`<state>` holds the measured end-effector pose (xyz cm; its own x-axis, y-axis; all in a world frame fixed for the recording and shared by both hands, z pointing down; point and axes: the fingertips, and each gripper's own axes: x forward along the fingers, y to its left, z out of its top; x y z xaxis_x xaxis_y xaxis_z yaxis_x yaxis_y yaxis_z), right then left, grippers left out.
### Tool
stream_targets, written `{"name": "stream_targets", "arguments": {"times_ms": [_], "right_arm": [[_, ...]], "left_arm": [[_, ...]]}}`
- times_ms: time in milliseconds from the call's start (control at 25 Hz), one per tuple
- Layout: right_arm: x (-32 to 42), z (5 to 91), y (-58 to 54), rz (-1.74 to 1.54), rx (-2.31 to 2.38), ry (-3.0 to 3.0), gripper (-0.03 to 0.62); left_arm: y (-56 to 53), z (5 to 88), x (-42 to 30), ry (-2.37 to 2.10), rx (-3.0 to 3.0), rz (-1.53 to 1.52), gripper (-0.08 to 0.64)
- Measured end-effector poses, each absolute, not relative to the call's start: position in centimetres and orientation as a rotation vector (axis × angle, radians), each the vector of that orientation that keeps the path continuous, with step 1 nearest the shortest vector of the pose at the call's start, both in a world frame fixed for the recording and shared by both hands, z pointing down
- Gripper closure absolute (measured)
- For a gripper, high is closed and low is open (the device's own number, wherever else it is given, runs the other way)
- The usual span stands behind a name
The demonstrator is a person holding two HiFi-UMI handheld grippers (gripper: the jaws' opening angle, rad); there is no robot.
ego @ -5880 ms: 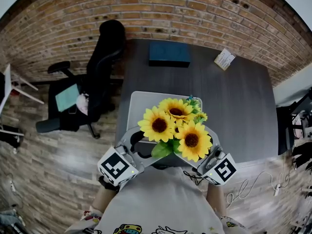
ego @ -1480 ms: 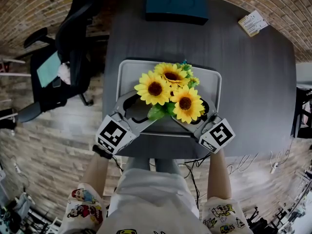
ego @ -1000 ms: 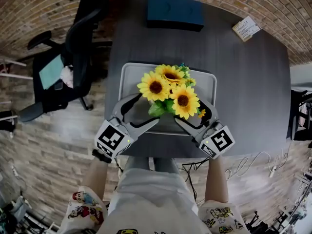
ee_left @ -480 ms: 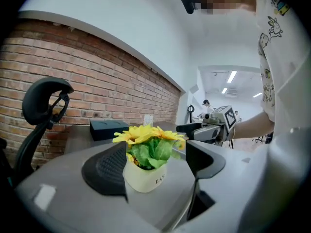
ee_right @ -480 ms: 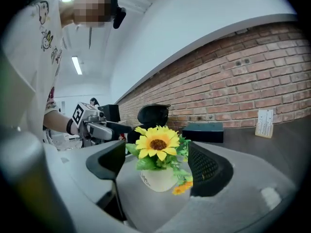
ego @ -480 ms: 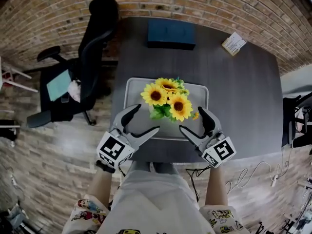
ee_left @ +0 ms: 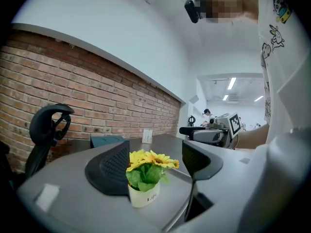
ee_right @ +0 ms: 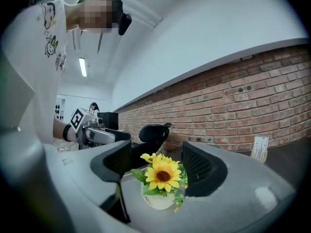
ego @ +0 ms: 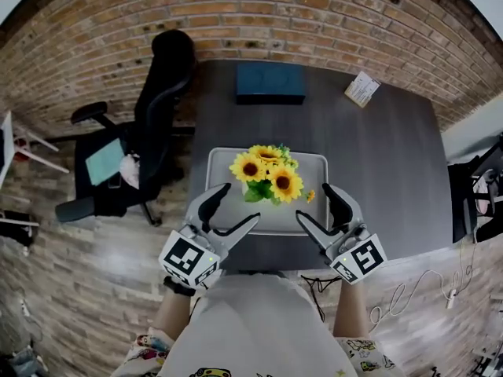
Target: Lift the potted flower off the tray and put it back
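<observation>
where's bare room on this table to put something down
Widest bare patch: the table right of the tray, nearer you than the card. A narrower strip lies between the blue box and the tray. Crowded: the tray, with the flower pot on it and left tool and right tool over its near edge.

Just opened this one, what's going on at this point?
A person holds a two-jaw gripper in each hand at the near edge of the table. The potted flower stands upright on the tray, untouched. The left gripper and the right gripper are open, one to either side and short of it. Their jaws have just been closing a little, with nothing between them. The lift-and-return looks done.
</observation>
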<state>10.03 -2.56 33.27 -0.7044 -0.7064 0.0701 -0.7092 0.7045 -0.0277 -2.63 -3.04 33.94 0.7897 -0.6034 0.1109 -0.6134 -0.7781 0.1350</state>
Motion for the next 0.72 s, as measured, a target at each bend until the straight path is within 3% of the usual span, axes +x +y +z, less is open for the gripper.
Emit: {"name": "stream_targets", "arguments": {"times_ms": [240, 720], "right_arm": [[9.7, 32.0, -2.1, 0.117, 1.196, -2.893, 0.301], [11.1, 30.1, -2.0, 0.132, 1.297, -2.923, 0.473]], "left_arm": [[-2.4, 31.4, -2.9, -1.013, 2.825, 0.026, 0.282], [-2.4, 30.0, -2.6, -1.071, 2.801, -0.029, 0.429]]}}
